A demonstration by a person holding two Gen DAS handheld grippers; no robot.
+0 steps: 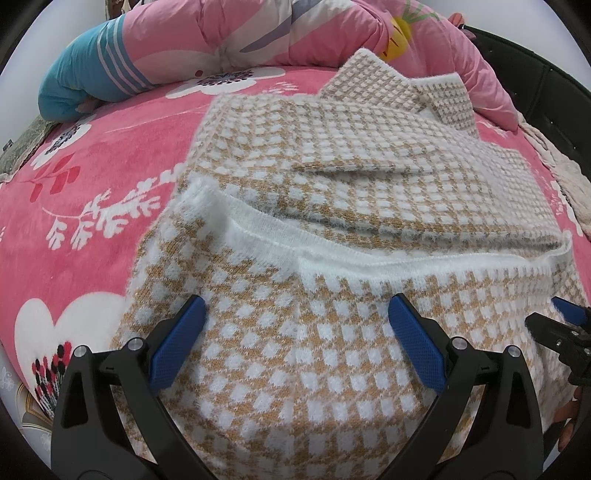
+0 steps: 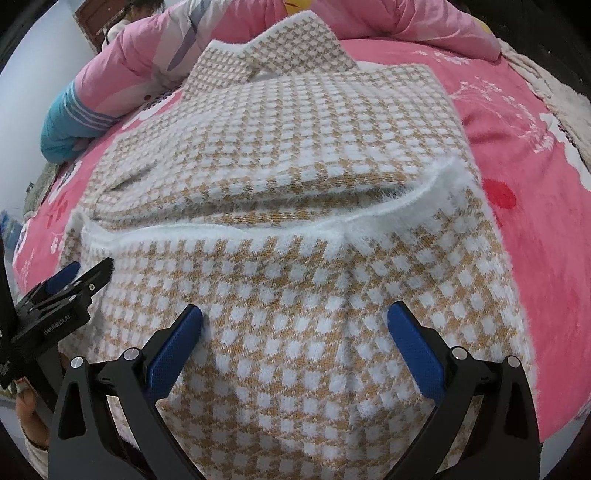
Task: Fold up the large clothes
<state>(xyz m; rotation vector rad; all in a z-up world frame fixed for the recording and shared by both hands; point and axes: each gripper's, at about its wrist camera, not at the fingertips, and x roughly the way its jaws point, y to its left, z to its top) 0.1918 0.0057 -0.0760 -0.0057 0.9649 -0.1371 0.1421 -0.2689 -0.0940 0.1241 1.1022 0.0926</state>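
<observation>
Both grippers hover over the near half of the fuzzy tan-and-white checked knit sweater [image 1: 332,229], which lies partly folded on the pink floral fleece bedspread [image 1: 92,158]. The left gripper [image 1: 295,332] has its blue-padded jaws spread wide, nothing between them, poised just above the knit. The right gripper [image 2: 295,332] is the same: jaws splayed wide, gripping nothing, the checked fabric beneath. The sweater's lower portion is folded up, so its fluffy white ribbed hem [image 2: 258,225] runs across the middle of the garment, and a sleeve is folded across the upper body. At the far end the collar points toward the pink patterned quilt [image 1: 295,33] bunched along the head of the bed, with a blue striped cloth [image 1: 81,81] tucked at its left end. No containers appear in either view.
</observation>
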